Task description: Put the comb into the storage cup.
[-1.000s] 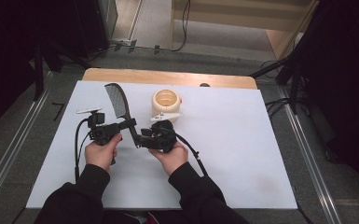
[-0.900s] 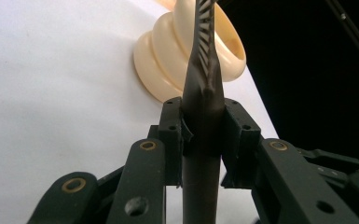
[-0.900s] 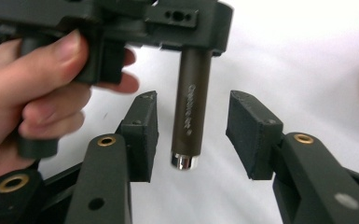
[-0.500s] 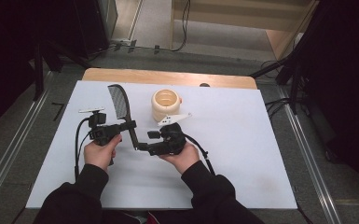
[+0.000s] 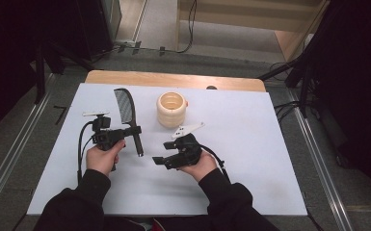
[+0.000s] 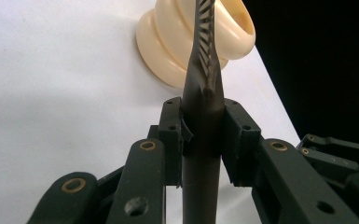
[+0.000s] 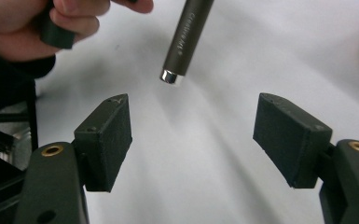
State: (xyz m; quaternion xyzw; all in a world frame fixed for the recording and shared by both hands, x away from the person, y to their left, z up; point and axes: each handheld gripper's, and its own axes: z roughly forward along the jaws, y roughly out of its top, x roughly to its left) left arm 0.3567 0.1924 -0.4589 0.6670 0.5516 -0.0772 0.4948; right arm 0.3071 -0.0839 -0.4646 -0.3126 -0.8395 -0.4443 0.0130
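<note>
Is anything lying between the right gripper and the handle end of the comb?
Nothing. In the right gripper view, bare white table runs from the open right gripper to the comb handle's end. The high view agrees.

Black sleeves [image 5: 77, 202]; black grippers w/ brass rivets, cables

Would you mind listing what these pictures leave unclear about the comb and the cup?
- Comb: in the left gripper view its toothed end is cut off by the top edge.
- Comb handle: in the right gripper view the printed lettering is too blurred to read.
- Ribbed cream cup: its inside is too small to judge in the high view; the comb hides part of it in the left gripper view.
</note>
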